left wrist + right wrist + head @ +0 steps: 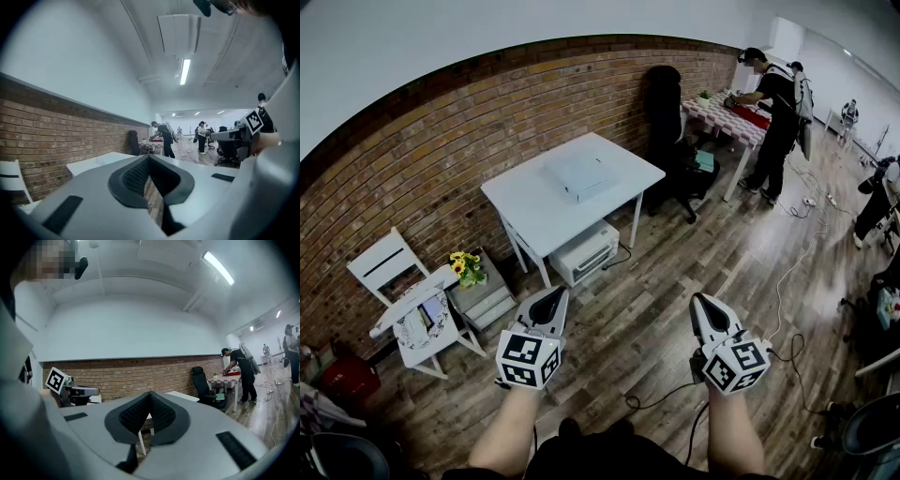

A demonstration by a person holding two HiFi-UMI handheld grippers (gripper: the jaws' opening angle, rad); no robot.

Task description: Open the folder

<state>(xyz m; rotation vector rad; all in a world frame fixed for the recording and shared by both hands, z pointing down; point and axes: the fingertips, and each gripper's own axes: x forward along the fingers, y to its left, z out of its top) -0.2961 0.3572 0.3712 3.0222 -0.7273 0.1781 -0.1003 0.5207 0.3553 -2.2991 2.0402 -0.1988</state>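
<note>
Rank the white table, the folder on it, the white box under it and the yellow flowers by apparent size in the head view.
1. white table
2. folder and white box: too alike to rank
3. yellow flowers

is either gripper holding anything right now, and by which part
Nothing is held. The left gripper and right gripper are both shut and empty, away from the folder on the white table.

Bright, evenly lit, diffuse. Lit from above by ceiling tube light (185, 71), clipped to white. Only soft shadows, darkest under white table (525, 202). Hard to separate pale folder (578, 176) from tabletop. Heavily fisheyed: brick wall (422, 159) bowed, black vignette around both gripper views. Soft up close there, sharper further off.
</note>
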